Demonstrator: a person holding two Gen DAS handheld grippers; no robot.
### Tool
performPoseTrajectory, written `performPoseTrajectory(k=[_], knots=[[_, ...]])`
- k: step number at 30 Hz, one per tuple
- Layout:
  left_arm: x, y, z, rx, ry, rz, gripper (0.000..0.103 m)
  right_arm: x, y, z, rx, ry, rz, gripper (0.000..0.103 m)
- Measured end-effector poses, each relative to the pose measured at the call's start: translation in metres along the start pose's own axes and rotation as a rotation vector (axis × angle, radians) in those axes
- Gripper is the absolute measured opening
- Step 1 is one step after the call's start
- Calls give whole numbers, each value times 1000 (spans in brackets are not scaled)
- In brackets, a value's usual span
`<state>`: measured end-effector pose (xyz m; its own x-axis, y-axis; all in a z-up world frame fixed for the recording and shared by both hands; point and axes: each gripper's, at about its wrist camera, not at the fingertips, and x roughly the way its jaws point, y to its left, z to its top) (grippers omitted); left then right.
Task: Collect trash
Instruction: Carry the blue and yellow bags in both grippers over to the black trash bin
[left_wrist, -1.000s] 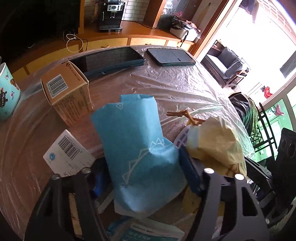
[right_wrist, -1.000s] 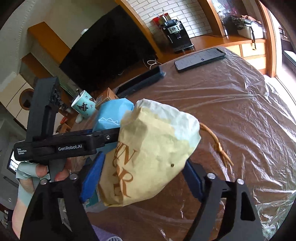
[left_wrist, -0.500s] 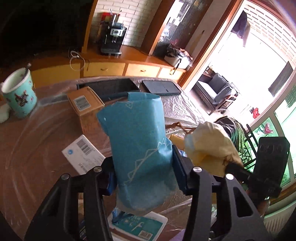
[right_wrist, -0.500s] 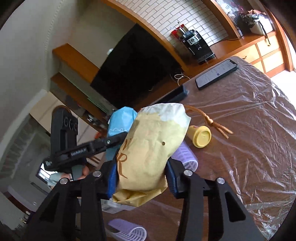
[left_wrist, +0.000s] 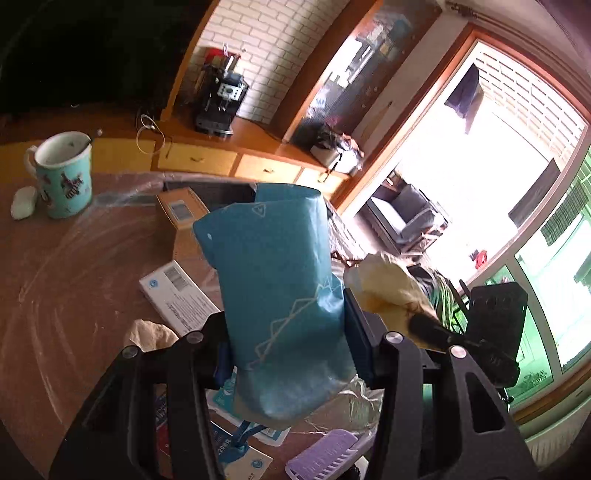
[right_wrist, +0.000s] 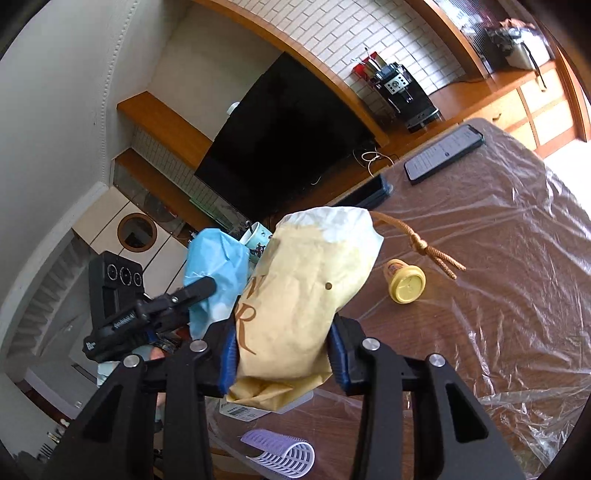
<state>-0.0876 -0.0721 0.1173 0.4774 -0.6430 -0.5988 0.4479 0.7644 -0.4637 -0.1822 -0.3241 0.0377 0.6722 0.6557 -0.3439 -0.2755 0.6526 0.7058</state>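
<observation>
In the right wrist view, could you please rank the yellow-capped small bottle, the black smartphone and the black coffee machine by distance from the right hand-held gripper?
1. Yellow-capped small bottle, on the table, right of the gripper.
2. Black smartphone, at the table's far edge.
3. Black coffee machine, on the counter beyond.

A mug (left_wrist: 64, 177) stands on the bench (left_wrist: 74, 280); a phone (right_wrist: 443, 153) lies flat; possibly a coffee machine (left_wrist: 221, 105) behind.

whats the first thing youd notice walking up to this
Two crumpled paper bags held up off the table: a blue bag clamped in the left claw and a tan bag with brown lettering clamped in the right claw, side by side. Behind them the plastic-covered table is scattered with clutter, including a yellow-lidded jar lying on its side and a teal mug at the far left edge.
</observation>
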Motion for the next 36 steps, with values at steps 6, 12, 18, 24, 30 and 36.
performPoseTrajectory(k=[6,12,18,24,30,36], knots=[[-24,-8,3,29,-60,7,51,2,12,-3,-35,9,-11,39],[-47,-17,-12,65,-86,21,51,-5,25,-7,-71,18,11,39],[-65,-19,-44,86,-88,62,51,-12,42,-20,-127,68,6,39],[-79,-26,-79,112,-84,123,51,-23,66,-44,-229,113,-64,39],[-90,-32,-106,107,-97,153,51,-34,83,-60,-292,119,-101,39],[-95,-43,-131,130,-82,194,51,-47,94,-79,-338,122,-126,39]])
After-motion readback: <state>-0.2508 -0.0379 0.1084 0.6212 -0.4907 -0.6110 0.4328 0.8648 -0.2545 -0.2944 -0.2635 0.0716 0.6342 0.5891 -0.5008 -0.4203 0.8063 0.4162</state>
